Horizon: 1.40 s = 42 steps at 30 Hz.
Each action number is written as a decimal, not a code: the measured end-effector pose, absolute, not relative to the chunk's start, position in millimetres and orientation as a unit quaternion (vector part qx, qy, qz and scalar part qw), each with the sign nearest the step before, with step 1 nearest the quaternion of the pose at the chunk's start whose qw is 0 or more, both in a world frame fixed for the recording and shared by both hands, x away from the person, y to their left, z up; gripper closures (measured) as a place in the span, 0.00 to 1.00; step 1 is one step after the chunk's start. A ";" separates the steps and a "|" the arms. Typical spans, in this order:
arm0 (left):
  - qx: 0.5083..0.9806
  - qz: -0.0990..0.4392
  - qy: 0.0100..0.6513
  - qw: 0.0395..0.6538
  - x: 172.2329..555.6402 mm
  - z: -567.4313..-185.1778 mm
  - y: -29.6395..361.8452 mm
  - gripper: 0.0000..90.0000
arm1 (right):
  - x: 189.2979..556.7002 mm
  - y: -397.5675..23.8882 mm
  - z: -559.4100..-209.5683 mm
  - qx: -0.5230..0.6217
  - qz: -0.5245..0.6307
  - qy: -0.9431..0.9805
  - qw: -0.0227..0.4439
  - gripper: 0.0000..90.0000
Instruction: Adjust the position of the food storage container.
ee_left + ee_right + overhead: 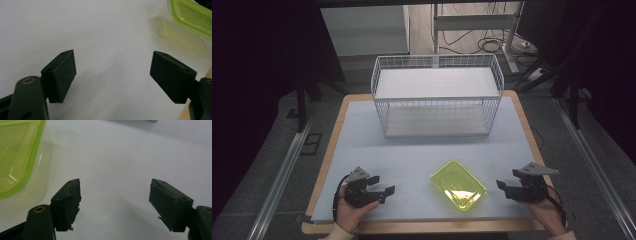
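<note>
so here's where i'm at with the yellow-green lidded container (458,186): basically at the starting line. it's sitting flat on the white tabletop (422,145), near edge, a bit right of centre, turned at an angle, lid on as far as i can tell. nothing is touching it.

my left hand-held gripper (382,191) is down at the near left, jaws spread wide with only bare tabletop between them. in the left gripper view the container (186,23) sits off at the upper right corner, well outside the jaws, so i'm not lined up on it at all. the right hand-held gripper (503,187) is at the near right, also spread wide and holding nothing, pointing in toward the container. in the right gripper view the container (17,157) is at the left edge, just beside the left jaw but apart from it.

the white wire basket (437,95) stands at the far side of the tabletop, middle, and looks like it has nothing in it. my guess is that's where the container ends up, but that's just me reading the layout.

so done: nothing yet that i can see. left: close in, grab it, lift it, carry it to the far side. right side looks like the closer grab.
</note>
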<state>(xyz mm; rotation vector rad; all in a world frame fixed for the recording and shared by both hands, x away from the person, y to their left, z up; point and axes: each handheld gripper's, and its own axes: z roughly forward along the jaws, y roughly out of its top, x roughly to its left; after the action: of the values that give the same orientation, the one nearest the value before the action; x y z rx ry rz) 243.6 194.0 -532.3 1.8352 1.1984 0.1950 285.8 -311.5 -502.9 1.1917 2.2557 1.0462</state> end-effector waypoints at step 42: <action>0.741 0.080 0.490 0.452 243.5 -531.7 194.3 0.23 | 208.1 -217.6 -471.9 0.260 0.428 0.862 0.082 1.00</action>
<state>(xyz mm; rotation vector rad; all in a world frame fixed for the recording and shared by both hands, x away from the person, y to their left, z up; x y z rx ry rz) 243.5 194.3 -531.7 1.8304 1.2113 0.1977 208.1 -217.6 -471.9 0.7780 2.5731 1.2781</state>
